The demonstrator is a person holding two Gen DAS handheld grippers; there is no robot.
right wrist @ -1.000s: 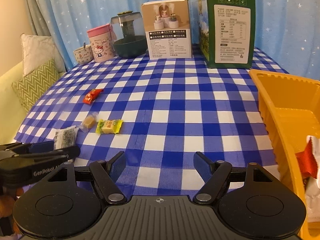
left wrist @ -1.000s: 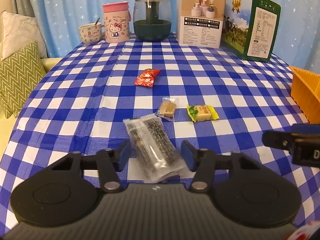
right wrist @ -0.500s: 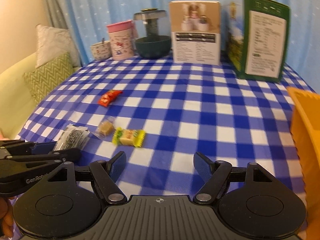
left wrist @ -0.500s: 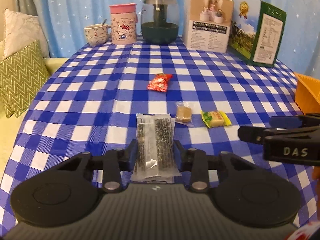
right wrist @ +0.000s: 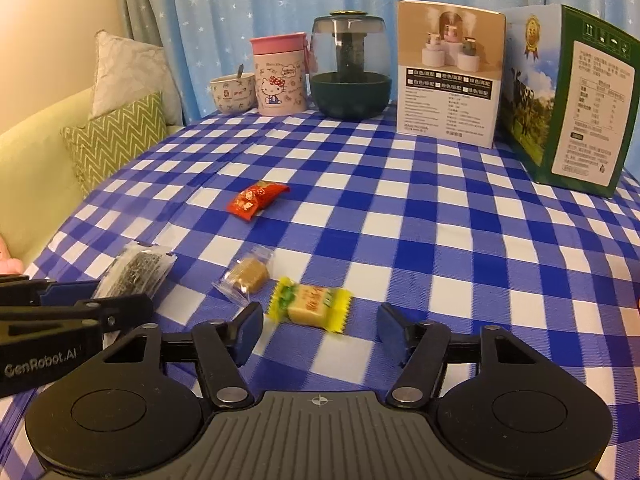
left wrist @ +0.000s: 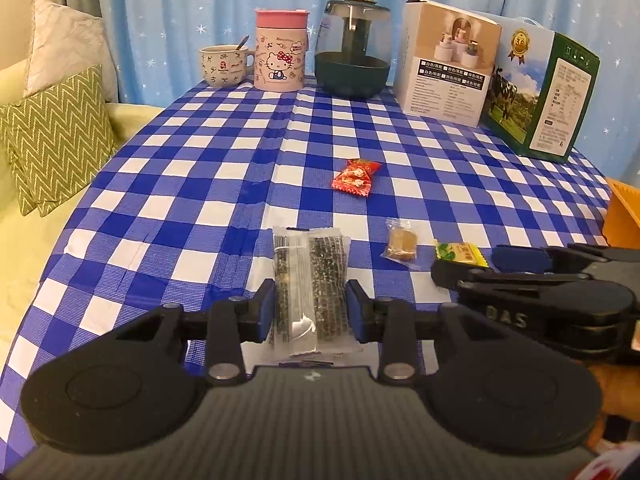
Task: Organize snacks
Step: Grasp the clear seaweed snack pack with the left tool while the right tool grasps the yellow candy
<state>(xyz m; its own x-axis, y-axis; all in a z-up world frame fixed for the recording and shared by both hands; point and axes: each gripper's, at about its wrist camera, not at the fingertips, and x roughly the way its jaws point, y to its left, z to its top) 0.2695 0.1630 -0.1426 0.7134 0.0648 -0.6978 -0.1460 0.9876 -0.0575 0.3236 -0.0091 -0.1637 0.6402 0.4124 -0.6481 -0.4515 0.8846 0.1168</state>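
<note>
My left gripper [left wrist: 310, 310] is shut on a clear packet of dark seaweed snack [left wrist: 308, 280], holding it by its near end; the packet also shows in the right wrist view [right wrist: 136, 272]. My right gripper [right wrist: 318, 330] is open, its fingers either side of a yellow-wrapped candy [right wrist: 310, 304] on the checked cloth; this candy also shows in the left wrist view [left wrist: 460, 252]. A clear-wrapped brown candy [right wrist: 246, 276] lies just left of it. A red candy [right wrist: 256, 198] lies farther back.
An orange tray's edge [left wrist: 624, 216] is at the right. At the back stand a small cup [left wrist: 224, 66], a Hello Kitty mug [left wrist: 280, 56], a dark humidifier [left wrist: 352, 64], a white box [left wrist: 448, 68] and a green box [left wrist: 548, 96]. Cushions [left wrist: 56, 136] lie left.
My left gripper closed on the seaweed packet and straightened it. My right gripper moved left from the tray to the yellow candy, which now sits between its fingers.
</note>
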